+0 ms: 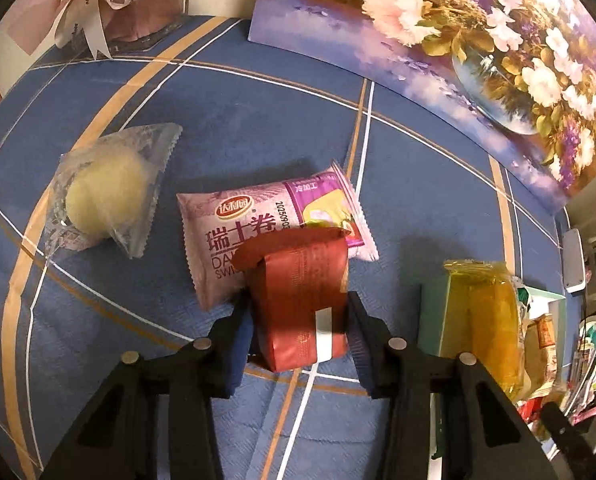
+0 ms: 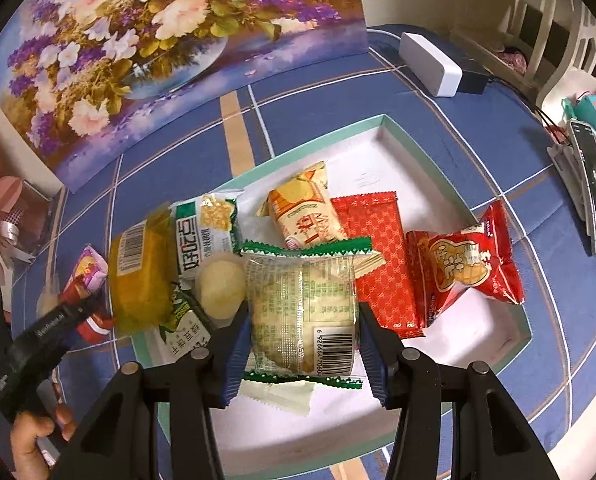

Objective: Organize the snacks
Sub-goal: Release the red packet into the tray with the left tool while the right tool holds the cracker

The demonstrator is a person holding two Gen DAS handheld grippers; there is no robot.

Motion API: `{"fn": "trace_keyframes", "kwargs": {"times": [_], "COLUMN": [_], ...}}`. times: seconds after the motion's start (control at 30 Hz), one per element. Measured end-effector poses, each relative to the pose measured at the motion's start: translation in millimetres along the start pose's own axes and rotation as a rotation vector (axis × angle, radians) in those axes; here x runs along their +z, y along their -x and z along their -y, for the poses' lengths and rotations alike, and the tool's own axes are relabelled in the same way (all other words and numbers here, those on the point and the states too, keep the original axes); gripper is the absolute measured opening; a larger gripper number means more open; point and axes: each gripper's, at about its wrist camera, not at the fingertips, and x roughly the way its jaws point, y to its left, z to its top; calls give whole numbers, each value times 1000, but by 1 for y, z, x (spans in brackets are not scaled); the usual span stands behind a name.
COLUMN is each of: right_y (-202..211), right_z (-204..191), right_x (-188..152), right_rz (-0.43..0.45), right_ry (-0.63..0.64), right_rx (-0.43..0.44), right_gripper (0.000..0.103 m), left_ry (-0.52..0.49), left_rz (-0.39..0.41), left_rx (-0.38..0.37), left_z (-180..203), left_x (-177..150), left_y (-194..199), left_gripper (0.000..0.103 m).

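- Here, the left gripper [image 1: 298,312] points steeply down at the blue plaid bench [image 1: 98,300], and its fingers [image 1: 234,344] press on both sides of a dark red snack packet [image 1: 298,300].
- The packet's far end lies over the near edge of a pink Swiss-roll packet [image 1: 258,224] that lies flat on the cloth.
- Left of the pink one, apart from it, lies a clear wrapper with a pale round cake [image 1: 106,196] inside.
- In the same view, to the right, a teal-rimmed tray [image 1: 431,316] stands with a yellow packet [image 1: 493,336] resting over its near wall.
- The right gripper [image 2: 301,316] hangs over the white floor of that tray [image 2: 381,128]; its fingers [image 2: 234,352] clamp a clear packet with green zigzag ends [image 2: 301,312], barcode side up.
- Under and around it the tray holds a cream-and-orange packet [image 2: 301,208], a flat red patterned packet [image 2: 377,256], a puffy red bag [image 2: 465,264], a green-and-white packet [image 2: 206,236] and a pale round cake [image 2: 222,288].
- A flower painting [image 2: 138,48] leans at the back of the bench, with a white box [image 2: 429,64] to its right.
- A hand [image 2: 34,440] at the lower left of the right view carries the left gripper.
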Motion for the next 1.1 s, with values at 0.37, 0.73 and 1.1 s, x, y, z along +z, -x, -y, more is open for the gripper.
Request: {"fn": "trace_keyframes", "kwargs": {"times": [0.37, 0.73, 1.1], "right_y": [0, -3, -1], "right_z": [8, 19, 38], "right_x": [-5, -18, -20], "right_rz": [-17, -54, -64], "right_ry": [-13, -3, -32], "right_rx": [9, -15, -25], "right_gripper": [53, 53, 53], "left_ry": [1, -214, -350], "left_rz": [22, -15, -107], "left_rx": [-77, -199, -192], "left_z": [9, 82, 123], "left_x": [-11, -58, -98], "left_y": [43, 84, 74], "left_gripper": [45, 45, 45]}}
